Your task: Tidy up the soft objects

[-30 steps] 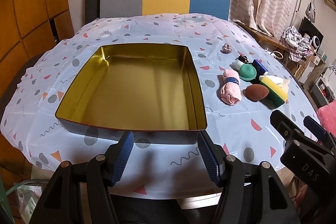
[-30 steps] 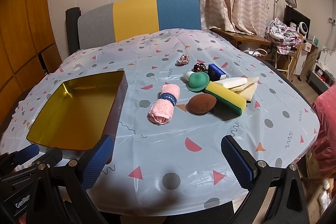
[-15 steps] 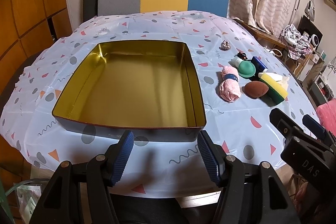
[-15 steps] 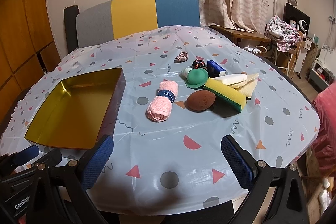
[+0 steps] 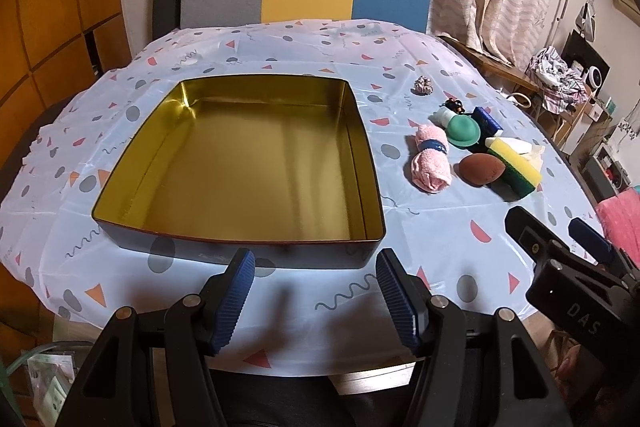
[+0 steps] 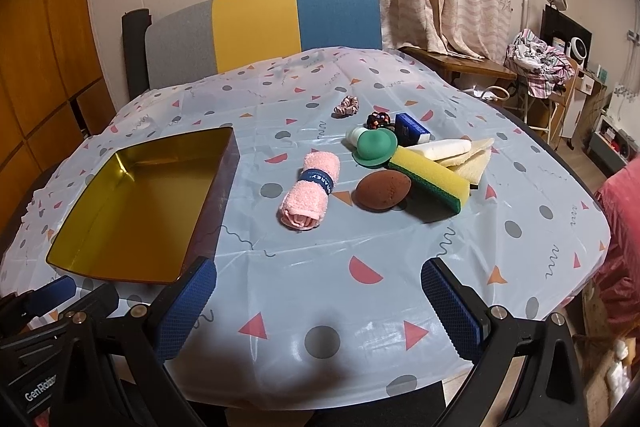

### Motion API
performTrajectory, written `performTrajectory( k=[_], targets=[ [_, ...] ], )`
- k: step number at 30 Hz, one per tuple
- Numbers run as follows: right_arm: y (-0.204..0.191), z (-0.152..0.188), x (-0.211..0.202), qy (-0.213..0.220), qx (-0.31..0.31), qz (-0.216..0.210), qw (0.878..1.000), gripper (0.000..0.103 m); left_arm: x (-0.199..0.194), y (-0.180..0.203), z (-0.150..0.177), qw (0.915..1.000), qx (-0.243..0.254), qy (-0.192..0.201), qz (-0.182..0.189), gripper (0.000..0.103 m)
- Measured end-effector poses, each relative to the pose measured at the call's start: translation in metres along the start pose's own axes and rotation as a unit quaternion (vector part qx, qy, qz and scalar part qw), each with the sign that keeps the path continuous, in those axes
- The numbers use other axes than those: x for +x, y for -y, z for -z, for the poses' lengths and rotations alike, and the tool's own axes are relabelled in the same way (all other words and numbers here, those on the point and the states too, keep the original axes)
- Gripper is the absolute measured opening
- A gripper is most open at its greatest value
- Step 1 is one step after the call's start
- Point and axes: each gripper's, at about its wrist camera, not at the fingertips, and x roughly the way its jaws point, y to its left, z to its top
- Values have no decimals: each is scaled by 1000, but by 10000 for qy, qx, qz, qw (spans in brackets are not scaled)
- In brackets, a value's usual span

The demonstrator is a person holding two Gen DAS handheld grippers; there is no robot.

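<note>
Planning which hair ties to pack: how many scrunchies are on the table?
2: a pink scrunchie alone behind the pile, and a dark scrunchie beside the blue box. Others may hide under the pile.

Both wrist views face across table (image 5: 280,291); share tin (image 6: 132,211), towel (image 5: 432,163).

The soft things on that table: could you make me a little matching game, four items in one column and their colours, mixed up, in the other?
Things:
1. rolled towel
2. football-shaped squishy
3. dome-shaped toy
4. sponge

Colours:
A. yellow with a green base
B. pink with a blue band
C. green
D. brown

Pairs: 1-B, 2-D, 3-C, 4-A

All four lie on the table, to the right of the gold-lined tin, which holds nothing.
</note>
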Motion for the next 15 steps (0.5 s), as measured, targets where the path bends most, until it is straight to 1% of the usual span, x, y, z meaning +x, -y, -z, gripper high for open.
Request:
performTrajectory(
  k=[7,12,15],
  targets=[
    [2,0,2,7,17,-3,10000,103,4,-3,1,9993,-106,-94,354,64],
    [9,-1,5,-7,113,-41,9999,103,4,-1,1,9979,-97,-58,643,64],
    [15,-3,8,-18,189,52,9998,103,10,1,1,9954,-64,-125,947,64]
  ],
)
